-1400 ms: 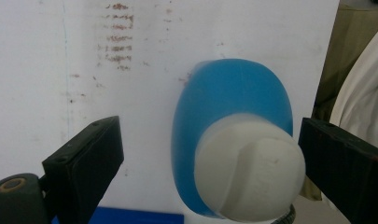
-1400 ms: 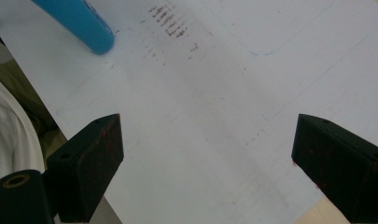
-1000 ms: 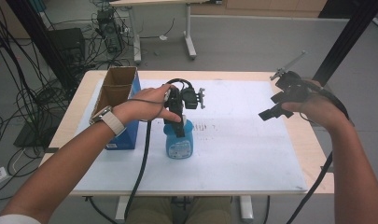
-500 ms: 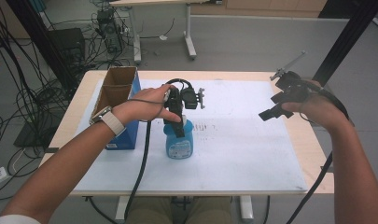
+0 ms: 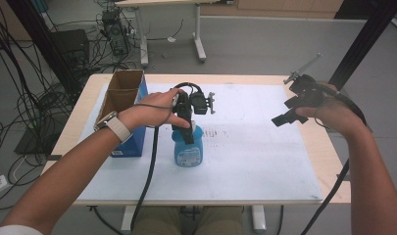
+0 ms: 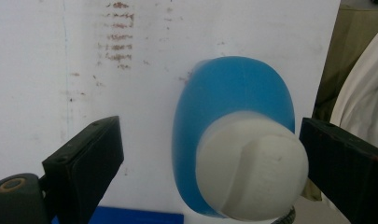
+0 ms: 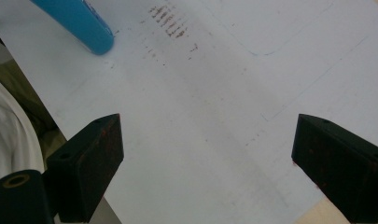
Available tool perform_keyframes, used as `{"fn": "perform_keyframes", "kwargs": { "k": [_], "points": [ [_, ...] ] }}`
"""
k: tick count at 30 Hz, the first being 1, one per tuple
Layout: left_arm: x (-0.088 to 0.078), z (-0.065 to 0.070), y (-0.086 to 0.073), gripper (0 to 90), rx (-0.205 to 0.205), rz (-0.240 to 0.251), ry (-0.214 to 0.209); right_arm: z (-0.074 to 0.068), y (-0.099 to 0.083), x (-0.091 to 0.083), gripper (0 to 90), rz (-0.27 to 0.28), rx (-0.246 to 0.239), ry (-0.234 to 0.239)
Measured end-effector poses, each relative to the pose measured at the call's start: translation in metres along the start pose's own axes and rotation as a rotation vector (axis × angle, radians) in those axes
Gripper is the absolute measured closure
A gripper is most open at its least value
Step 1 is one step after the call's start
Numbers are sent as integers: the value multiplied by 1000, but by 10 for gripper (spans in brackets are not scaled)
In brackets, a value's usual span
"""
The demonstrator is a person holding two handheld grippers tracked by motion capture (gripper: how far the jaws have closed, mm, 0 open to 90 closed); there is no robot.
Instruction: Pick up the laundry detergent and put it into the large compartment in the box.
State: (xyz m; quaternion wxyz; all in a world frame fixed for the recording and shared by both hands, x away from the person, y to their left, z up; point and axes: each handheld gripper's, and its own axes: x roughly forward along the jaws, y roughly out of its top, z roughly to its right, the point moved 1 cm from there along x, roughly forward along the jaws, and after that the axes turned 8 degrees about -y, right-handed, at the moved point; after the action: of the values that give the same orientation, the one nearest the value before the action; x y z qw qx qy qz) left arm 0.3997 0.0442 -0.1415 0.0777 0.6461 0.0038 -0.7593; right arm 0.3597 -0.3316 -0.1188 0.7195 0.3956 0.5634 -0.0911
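A blue bottle (image 5: pixel 188 151) with a white cap (image 6: pixel 252 172) stands upright on the white sheet near the table's middle. My left gripper (image 5: pixel 186 133) points straight down over it. In the left gripper view the gripper (image 6: pixel 210 158) is open, its jaws wide apart with the cap between them and close to the right jaw, not clamped. My right gripper (image 5: pixel 284 111) is held in the air over the table's right side, open with nothing between its jaws. In the right gripper view that gripper (image 7: pixel 207 158) looks down on bare sheet, with the bottle (image 7: pixel 79 23) at the top left.
An open cardboard box (image 5: pixel 121 95) with blue sides stands at the table's left edge, close to the left forearm. A white sheet (image 5: pixel 255 156) with faint brown marks covers most of the wooden table (image 5: pixel 331 161). Cables trail from both grippers towards the front edge.
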Motion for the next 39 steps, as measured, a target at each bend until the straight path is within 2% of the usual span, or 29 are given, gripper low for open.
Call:
{"fn": "perform_keyframes", "kwargs": {
  "k": [39],
  "points": [
    [1, -1, 1, 81, -2, -2, -5, 1, -1, 0, 90, 2, 1, 1]
  ]
}}
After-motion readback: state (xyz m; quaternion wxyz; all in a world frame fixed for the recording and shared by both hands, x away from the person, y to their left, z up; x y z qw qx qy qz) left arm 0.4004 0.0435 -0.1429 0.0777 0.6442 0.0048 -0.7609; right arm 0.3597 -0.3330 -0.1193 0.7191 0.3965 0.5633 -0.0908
